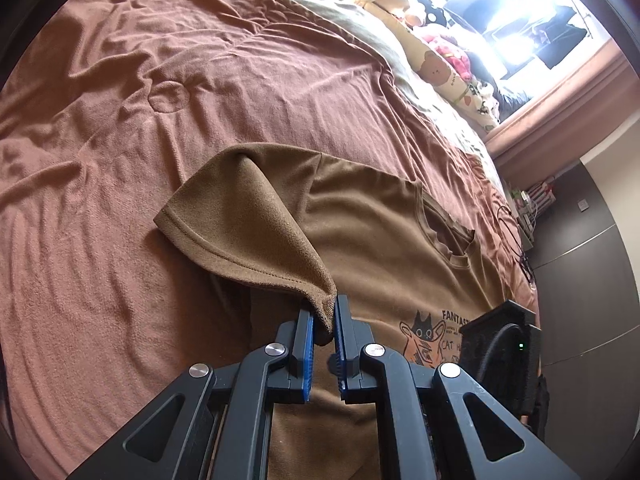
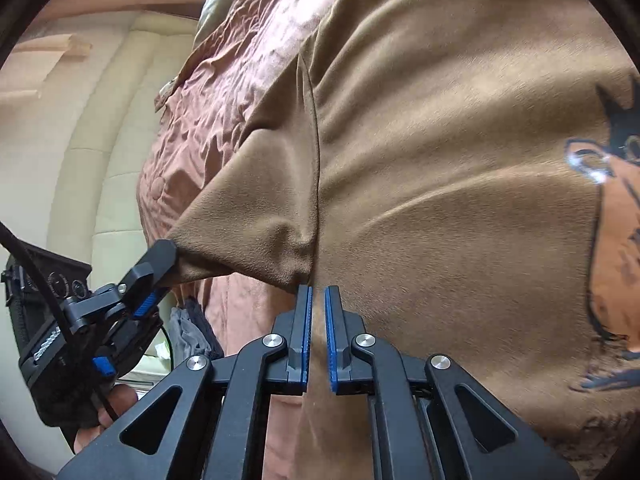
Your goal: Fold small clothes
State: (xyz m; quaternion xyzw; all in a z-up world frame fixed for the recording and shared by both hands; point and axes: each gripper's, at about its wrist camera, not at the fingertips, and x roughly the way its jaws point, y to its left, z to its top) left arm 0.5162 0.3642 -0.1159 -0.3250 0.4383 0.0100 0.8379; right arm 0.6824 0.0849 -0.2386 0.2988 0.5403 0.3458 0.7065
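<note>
A brown T-shirt (image 1: 380, 240) with a cat print (image 1: 424, 340) lies face up on the bed. My left gripper (image 1: 324, 316) is shut on the hem of its sleeve (image 1: 248, 220) and holds the sleeve lifted over the shirt body. It also shows in the right wrist view (image 2: 160, 276), pulling the sleeve (image 2: 256, 200) to a point. My right gripper (image 2: 318, 300) is shut on the shirt's side edge (image 2: 320, 360) just below the armpit. The shirt body (image 2: 460, 160) fills the right wrist view.
The shirt rests on a wrinkled reddish-brown bedspread (image 1: 140, 120). Plush toys and a long printed pillow (image 1: 452, 72) lie along the far side under a bright window. A padded cream headboard (image 2: 92, 168) stands beside the bed. The right gripper's body (image 1: 500, 352) is at the shirt's print.
</note>
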